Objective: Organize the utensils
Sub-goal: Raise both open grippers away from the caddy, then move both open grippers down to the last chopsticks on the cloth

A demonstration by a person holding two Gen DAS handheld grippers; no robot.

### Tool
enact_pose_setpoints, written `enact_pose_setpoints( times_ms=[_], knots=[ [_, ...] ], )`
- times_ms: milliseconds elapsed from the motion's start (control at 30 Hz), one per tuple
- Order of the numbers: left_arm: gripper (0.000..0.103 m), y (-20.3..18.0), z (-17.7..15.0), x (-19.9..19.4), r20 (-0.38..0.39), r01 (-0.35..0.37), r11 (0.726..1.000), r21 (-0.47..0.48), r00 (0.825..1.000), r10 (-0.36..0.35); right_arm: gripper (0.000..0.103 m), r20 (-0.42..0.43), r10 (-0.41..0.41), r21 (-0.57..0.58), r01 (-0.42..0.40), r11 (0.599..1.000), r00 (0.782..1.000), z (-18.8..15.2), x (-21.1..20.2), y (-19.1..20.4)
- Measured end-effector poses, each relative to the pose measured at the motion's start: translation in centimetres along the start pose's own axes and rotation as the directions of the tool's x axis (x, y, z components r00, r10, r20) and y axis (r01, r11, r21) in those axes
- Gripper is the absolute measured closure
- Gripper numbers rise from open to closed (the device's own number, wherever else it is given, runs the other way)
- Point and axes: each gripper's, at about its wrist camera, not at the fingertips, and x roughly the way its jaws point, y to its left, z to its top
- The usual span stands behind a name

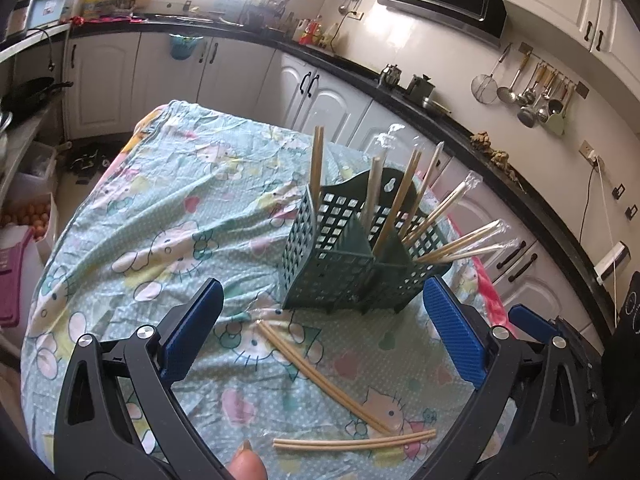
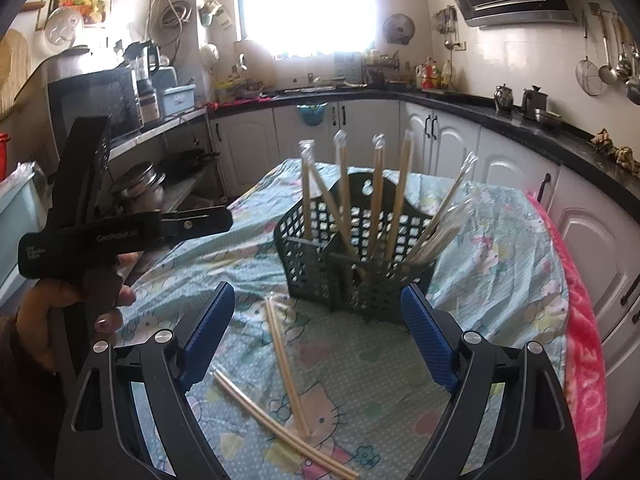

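Both tongs wide open, nothing held: left tongs, right tongs. Two chopstick pairs lie loose on the counter's cloth at the near edge: pair one runs from the basket toward me, pair two lies across its near end.

Risks:
- In the right view they cross, so grabbing one may drag the other off the edge.
- Thin sticks on wrinkled cloth: pads may pinch fabric and tug the light basket over.
- Wrapped chopsticks fan out over the basket's right rim, blocking a drop there.
- My tongs are near each other and could clash.
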Motion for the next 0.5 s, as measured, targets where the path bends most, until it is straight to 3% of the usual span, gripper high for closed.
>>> enact_pose_setpoints(
  times_ms=[500],
  knots=[
    [0.011, 2.8, -2.1, 2.9, -0.119, -0.03, 0.998, -0.061, 0.993, 0.022, 0.021, -0.131, 0.067, -0.067, -0.077, 0.995, 0.989, -3.2, 3.2, 2.7]
  ],
)
